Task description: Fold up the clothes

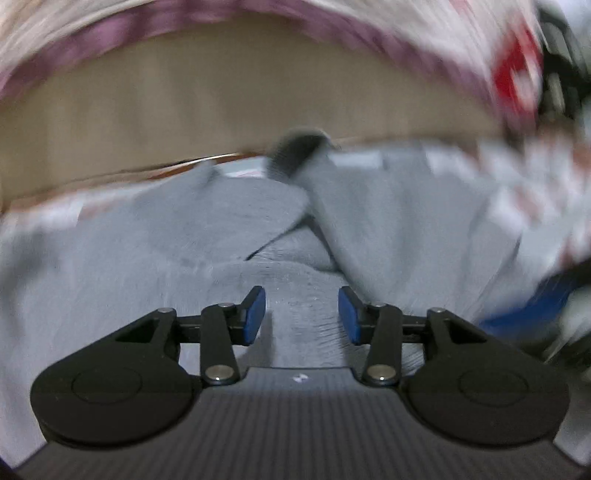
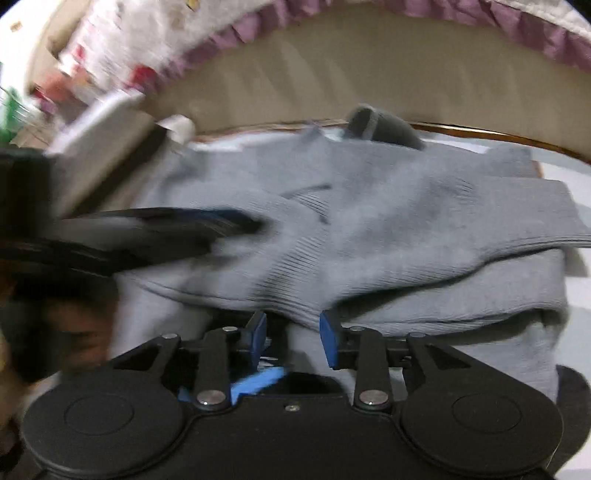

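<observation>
A grey knitted sweater (image 1: 147, 236) lies partly folded on a white-covered table and fills the lower half of both views. My left gripper (image 1: 302, 314) hovers just over its middle, blue pads apart and nothing pinched between them. In the right wrist view the sweater (image 2: 406, 221) shows a ribbed hem folded across itself. My right gripper (image 2: 293, 332) sits at the near fold, open, with cloth lying between the pads but not squeezed. The left gripper (image 2: 236, 223) shows there as a dark blur over the sweater's left part.
A dark grey rolled piece (image 2: 380, 127) lies at the table's far edge (image 2: 480, 131). Beyond it hangs a bedcover with a purple frill (image 2: 535, 33). A white box (image 2: 99, 122) and blurred clutter stand at the far left. A person's hand (image 2: 74, 332) shows at the left.
</observation>
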`<act>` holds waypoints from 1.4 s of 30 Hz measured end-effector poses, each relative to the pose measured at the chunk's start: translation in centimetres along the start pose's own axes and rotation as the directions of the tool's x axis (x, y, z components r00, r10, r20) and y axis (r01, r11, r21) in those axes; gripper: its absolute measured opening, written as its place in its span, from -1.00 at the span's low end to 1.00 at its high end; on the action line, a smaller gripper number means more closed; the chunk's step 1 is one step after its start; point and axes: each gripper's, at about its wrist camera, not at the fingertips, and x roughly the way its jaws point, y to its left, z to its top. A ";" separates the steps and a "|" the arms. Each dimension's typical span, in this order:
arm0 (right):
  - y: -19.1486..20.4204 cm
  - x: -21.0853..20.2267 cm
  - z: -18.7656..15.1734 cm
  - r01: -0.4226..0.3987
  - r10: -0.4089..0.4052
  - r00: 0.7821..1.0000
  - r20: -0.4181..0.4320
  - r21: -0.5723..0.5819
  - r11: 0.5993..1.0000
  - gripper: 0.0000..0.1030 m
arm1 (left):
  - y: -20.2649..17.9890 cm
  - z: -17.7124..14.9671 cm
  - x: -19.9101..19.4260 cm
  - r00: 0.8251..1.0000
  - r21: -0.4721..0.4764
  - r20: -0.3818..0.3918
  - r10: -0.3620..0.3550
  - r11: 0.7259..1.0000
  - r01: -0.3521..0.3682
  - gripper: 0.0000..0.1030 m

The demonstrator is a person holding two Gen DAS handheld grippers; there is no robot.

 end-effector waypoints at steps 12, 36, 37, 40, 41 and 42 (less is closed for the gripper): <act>-7.8 -1.8 1.0 0.112 -0.165 0.960 0.228 0.231 0.967 -0.25 | 0.2 4.2 6.8 0.995 0.171 -0.010 -0.100 0.980 0.100 0.12; -7.5 3.3 0.5 0.083 -0.115 0.981 0.159 0.194 0.977 -0.03 | 13.0 8.6 6.5 0.993 -0.140 0.045 -0.113 0.983 0.118 -0.12; -7.4 3.4 0.5 0.085 -0.117 0.980 0.161 0.192 0.978 0.00 | 12.4 8.5 6.7 0.989 -0.117 0.036 -0.141 0.983 0.144 -0.12; -7.0 3.5 0.5 0.093 -0.122 0.979 0.160 0.177 0.980 0.06 | 10.1 7.8 8.0 0.994 0.023 -0.014 -0.112 0.993 0.112 -0.11; -6.9 3.6 0.6 0.097 -0.125 0.979 0.160 0.172 0.980 0.06 | 9.4 7.5 8.5 0.995 0.074 -0.029 -0.091 0.993 0.093 -0.12; -6.8 3.6 0.6 0.099 -0.126 0.979 0.160 0.169 0.981 0.06 | 9.1 7.2 8.8 0.997 0.091 -0.029 -0.071 0.993 0.073 -0.20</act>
